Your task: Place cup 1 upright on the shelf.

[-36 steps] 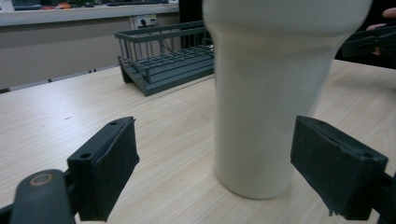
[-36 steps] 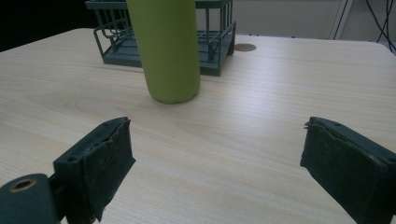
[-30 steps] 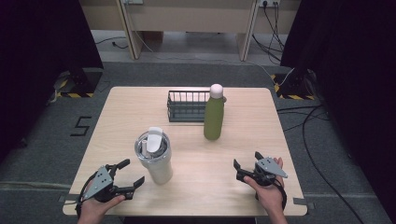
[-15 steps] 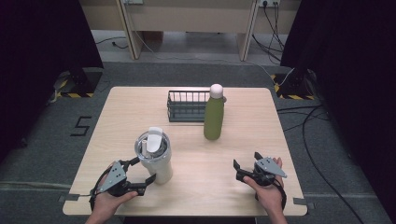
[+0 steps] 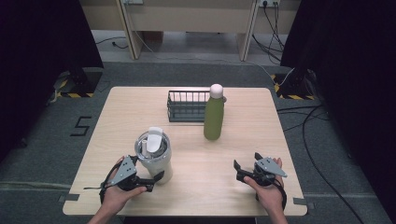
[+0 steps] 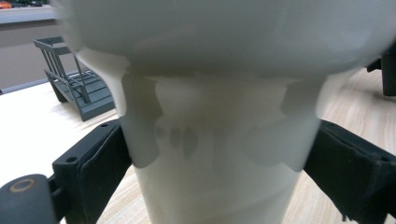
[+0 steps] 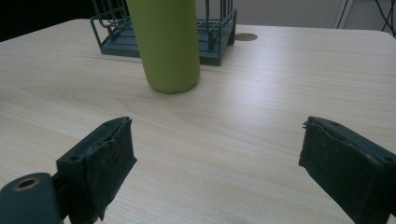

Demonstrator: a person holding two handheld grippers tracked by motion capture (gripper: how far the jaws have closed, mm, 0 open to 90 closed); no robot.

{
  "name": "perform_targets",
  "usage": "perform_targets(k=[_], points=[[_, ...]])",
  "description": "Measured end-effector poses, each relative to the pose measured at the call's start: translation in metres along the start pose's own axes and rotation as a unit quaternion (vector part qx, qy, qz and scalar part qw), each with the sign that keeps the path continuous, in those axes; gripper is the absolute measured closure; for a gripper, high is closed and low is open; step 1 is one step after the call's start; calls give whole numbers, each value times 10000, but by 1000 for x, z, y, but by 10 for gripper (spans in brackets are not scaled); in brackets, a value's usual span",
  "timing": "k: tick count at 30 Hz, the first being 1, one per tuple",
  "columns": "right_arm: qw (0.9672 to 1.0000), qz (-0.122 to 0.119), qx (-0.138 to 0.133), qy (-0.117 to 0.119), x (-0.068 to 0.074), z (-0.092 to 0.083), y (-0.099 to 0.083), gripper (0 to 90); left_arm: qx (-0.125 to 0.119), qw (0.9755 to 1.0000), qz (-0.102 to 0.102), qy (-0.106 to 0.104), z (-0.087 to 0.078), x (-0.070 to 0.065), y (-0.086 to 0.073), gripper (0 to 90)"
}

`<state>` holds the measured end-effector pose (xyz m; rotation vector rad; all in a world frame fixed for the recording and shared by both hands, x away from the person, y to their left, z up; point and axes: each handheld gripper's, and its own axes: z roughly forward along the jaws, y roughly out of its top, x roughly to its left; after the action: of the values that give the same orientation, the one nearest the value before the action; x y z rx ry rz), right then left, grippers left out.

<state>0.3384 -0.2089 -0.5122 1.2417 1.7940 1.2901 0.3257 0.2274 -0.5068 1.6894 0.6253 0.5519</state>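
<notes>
A white tumbler with a lidded top stands near the table's front left. My left gripper is open, and its jaws flank the tumbler's narrow base on both sides; whether the pads press on it I cannot tell. My right gripper rests open at the front right, with bare table between its jaws. A green bottle with a pale cap stands upright past mid-table, ahead of the right gripper.
A dark wire basket sits behind the bottle, near the table's far edge, and also shows as a basket beyond the tumbler. Cables run over the floor at the right.
My left gripper has moved forward and right until its jaws came round the tumbler's base. The right gripper has stayed still.
</notes>
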Motion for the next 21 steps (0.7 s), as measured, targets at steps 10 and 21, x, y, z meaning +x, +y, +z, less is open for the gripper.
perform_targets(k=[10,21], points=[[10000,-16,46,32,0,1,-2,103,28,9999,32,-102,13,2,0,89],[9999,-30,93,50,1,2,-3,112,-67,9998,0,-191,12,4,-2,97]])
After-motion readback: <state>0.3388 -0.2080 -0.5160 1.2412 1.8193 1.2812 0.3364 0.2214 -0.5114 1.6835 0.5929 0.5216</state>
